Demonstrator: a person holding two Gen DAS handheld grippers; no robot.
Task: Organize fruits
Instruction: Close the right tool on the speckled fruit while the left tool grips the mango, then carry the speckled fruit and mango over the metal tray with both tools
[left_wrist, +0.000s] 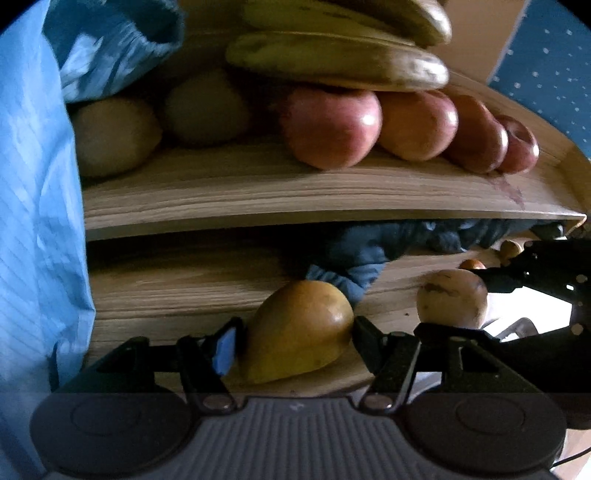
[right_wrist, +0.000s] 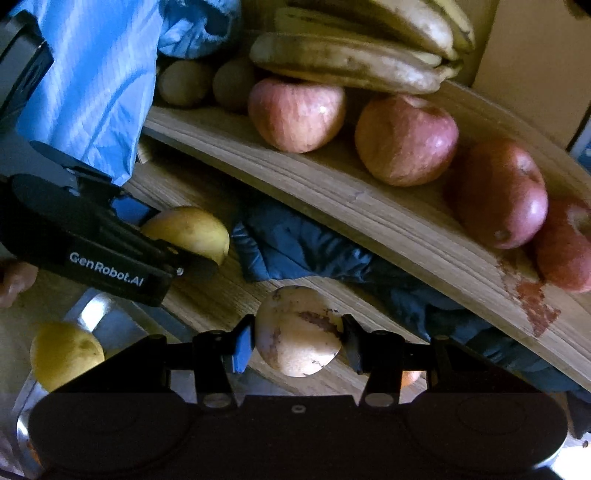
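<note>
My left gripper (left_wrist: 291, 338) is shut on a yellow-brown pear (left_wrist: 299, 330) at the edge of the lower wooden shelf (left_wrist: 166, 288); it also shows in the right wrist view (right_wrist: 188, 230). My right gripper (right_wrist: 297, 341) is shut on a pale blemished pear (right_wrist: 299, 332), just right of the left one; the pear shows in the left wrist view (left_wrist: 450, 297). The upper shelf (left_wrist: 258, 192) holds red apples (left_wrist: 328, 127), brownish round fruits (left_wrist: 110, 136) and bananas (left_wrist: 332, 62).
A blue cloth (right_wrist: 314, 243) lies on the lower shelf behind the pears. A blue plastic bag (left_wrist: 37, 184) hangs at the left. A yellow fruit (right_wrist: 64, 352) sits in a metal container (right_wrist: 110, 325) below left. Small fruits (left_wrist: 509, 249) lie far right.
</note>
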